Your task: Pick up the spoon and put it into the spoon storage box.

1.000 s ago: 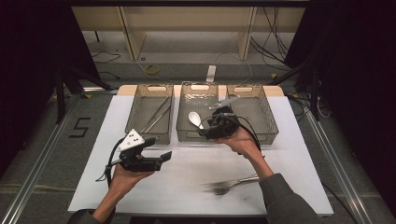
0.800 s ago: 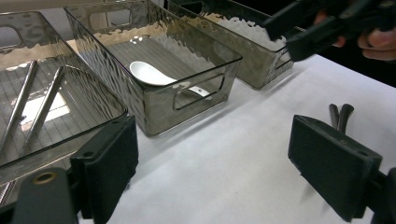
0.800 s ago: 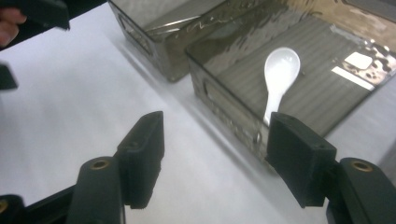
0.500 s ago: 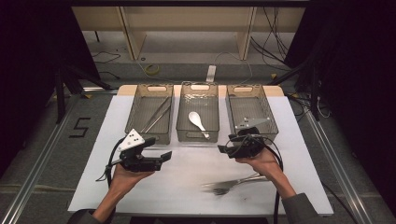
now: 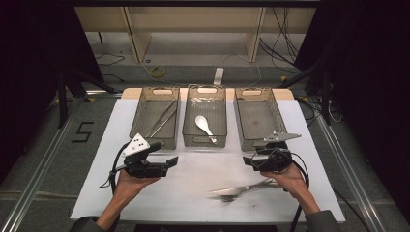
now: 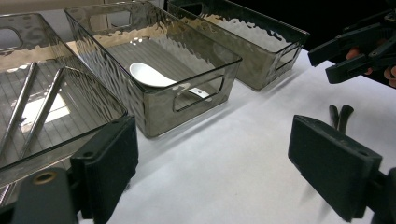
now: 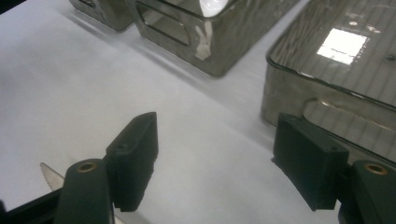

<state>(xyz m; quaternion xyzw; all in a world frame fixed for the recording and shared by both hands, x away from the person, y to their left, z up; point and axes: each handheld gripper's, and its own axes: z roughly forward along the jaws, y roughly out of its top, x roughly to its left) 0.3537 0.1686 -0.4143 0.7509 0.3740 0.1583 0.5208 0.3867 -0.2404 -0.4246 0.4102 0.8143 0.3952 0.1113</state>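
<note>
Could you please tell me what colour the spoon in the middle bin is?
White; the spoon shows best in the left gripper view.

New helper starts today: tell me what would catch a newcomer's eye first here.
Three clear bins stand in a row at the far edge of the white table; the middle one holds a white spoon, the left one metal chopsticks. Nearer the person, a fork and knife lie loose beside the open right tongs.
</note>
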